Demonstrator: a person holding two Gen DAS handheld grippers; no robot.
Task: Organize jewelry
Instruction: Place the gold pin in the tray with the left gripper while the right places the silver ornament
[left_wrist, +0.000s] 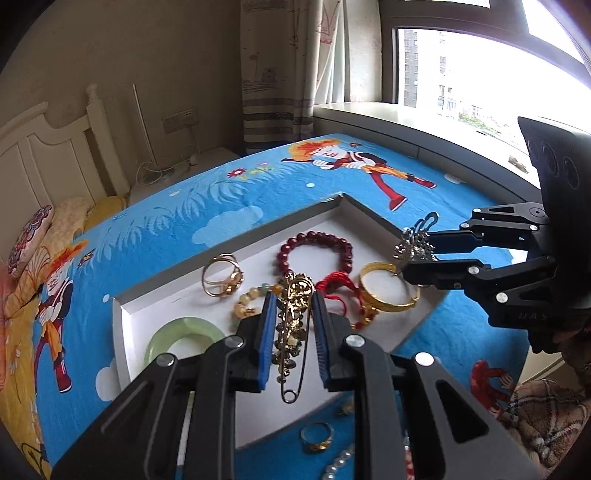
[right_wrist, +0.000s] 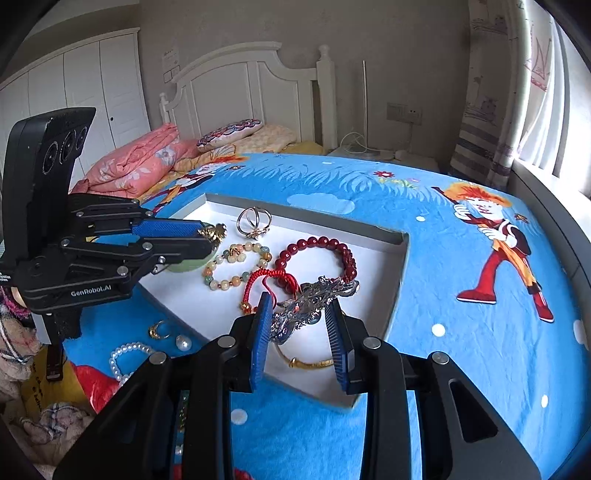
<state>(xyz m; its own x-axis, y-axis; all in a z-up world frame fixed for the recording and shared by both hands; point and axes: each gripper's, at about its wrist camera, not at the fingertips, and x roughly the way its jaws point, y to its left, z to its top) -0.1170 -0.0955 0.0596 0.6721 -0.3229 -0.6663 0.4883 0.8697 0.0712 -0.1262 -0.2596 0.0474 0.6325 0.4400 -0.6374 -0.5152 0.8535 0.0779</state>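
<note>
Both tongs were already loaded over the white tray: the left gripper pinched a gold brooch, its long axis running straight along the fingers, pin end toward the camera. The right gripper clamped a silver brooch lying crosswise. The tray's near half looked crowded with bracelets; the far corner past the red bead bracelet was the open room.

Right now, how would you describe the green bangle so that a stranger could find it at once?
Look at the white tray lying on the blue cartoon bedsheet. The green bangle lies flat in the tray's corner, partly behind the left gripper. It is the only pale green, smooth, solid ring; its neighbours are gold rings or strings of beads.
</note>
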